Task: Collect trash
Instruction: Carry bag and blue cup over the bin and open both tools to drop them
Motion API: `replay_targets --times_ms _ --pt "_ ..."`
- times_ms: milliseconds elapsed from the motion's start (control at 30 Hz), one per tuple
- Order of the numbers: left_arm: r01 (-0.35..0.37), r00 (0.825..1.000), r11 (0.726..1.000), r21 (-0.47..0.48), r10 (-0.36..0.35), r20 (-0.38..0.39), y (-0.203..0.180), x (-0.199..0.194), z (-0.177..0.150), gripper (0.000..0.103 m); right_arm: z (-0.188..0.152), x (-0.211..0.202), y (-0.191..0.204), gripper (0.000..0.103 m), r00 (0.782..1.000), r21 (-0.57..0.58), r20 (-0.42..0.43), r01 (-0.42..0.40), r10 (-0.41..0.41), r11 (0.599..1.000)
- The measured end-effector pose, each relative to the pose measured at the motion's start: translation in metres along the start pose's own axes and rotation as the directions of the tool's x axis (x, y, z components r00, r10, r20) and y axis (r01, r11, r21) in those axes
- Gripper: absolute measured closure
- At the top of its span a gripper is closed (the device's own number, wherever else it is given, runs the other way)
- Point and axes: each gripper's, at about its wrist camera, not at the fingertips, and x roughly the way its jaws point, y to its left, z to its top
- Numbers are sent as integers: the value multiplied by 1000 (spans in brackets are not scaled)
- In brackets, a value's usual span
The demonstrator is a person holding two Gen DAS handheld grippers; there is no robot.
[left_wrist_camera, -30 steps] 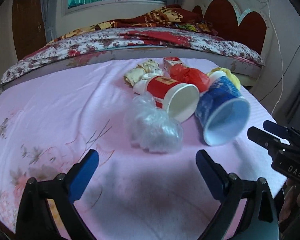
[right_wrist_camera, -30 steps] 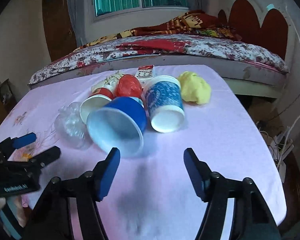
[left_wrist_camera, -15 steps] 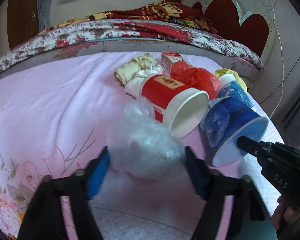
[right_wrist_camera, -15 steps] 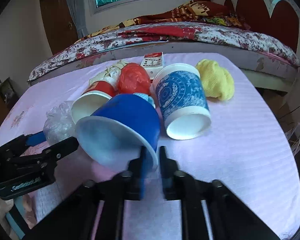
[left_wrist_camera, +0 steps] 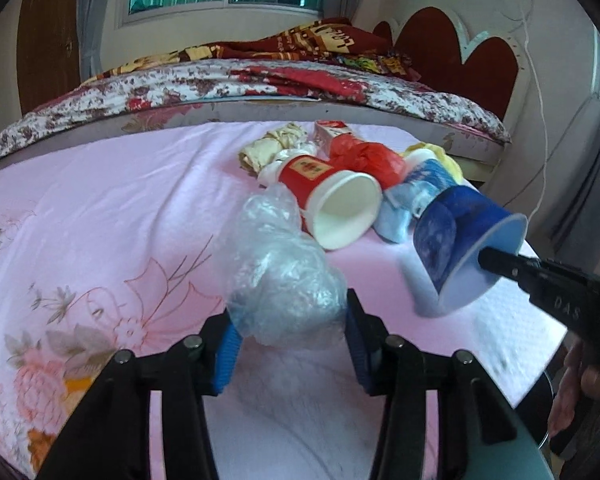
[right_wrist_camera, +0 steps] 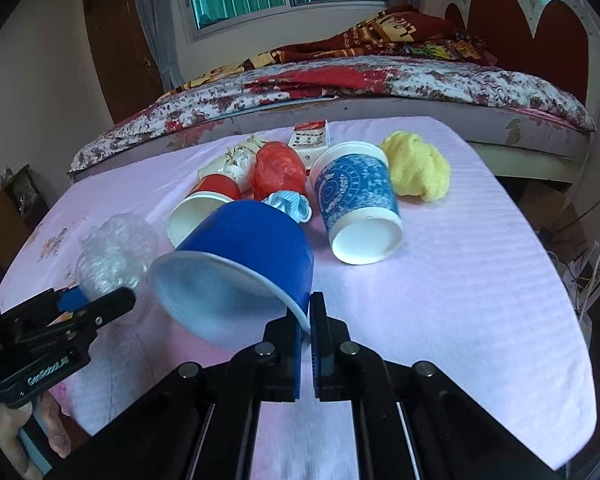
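Note:
My left gripper [left_wrist_camera: 290, 344] is shut on a crumpled clear plastic bag [left_wrist_camera: 280, 280], which also shows in the right wrist view [right_wrist_camera: 114, 256]. My right gripper [right_wrist_camera: 310, 344] is shut on the rim of a blue paper bowl [right_wrist_camera: 240, 264] and holds it tilted just above the table; the bowl also shows in the left wrist view [left_wrist_camera: 464, 244]. More trash lies behind: a red paper cup [left_wrist_camera: 332, 200] on its side, a blue patterned cup [right_wrist_camera: 356, 200], a red plastic bag [right_wrist_camera: 278, 170], a blue face mask [right_wrist_camera: 288, 204] and a yellow wad [right_wrist_camera: 418, 170].
All lies on a table with a pink cloth [right_wrist_camera: 460, 280]. A small red and white box [right_wrist_camera: 310, 138] and a beige crumpled wrapper [left_wrist_camera: 272, 148] lie at the far side. A bed with a floral cover [right_wrist_camera: 340, 80] stands behind the table.
My left gripper moved forward and closed on the clear plastic bag. My right gripper closed on the blue bowl's rim and lifted it off the table.

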Motion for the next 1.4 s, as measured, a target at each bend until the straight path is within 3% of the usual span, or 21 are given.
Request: replay_targets --times_ms 333,600,1033,1400 --pt "42 999 997 64 -44 19 -33 -33 -19 55 -30 -73 -39 99 998 41 34 52 -53 998" --pt "122 992 983 137 -127 28 -90 -56 -31 55 -56 -137 -76 99 991 42 53 120 -122 992" --pt "224 972 936 272 -236 12 -183 -75 -48 55 -97 -220 -144 99 971 191 111 191 -214 963" --pt "316 945 883 347 -326 -32 -244 -82 -63 55 -120 -255 -175 99 951 250 109 256 -290 934"
